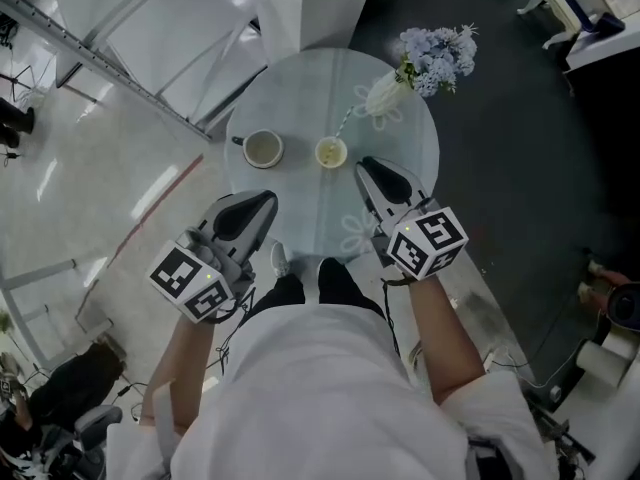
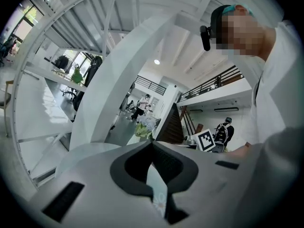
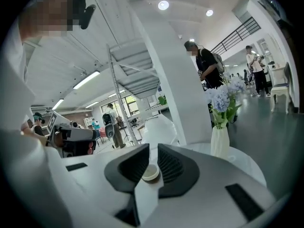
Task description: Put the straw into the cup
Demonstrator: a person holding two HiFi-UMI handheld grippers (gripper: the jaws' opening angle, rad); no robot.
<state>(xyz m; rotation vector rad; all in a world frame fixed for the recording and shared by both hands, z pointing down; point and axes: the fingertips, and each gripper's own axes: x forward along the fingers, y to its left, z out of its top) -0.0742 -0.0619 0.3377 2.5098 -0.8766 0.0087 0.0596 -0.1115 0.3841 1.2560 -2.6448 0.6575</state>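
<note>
A small cup of pale yellow drink stands near the middle of the round glass table. A thin straw leans out of it toward the vase. My right gripper hovers just right of and nearer than this cup, open by a narrow gap with nothing held. In the right gripper view the cup's rim shows beyond that gap of the right gripper. My left gripper hangs over the table's near left edge. Its tips meet, empty, in the left gripper view.
A white mug with a handle sits left of the small cup. A white vase with blue flowers stands at the back right, also in the right gripper view. People stand in the room behind.
</note>
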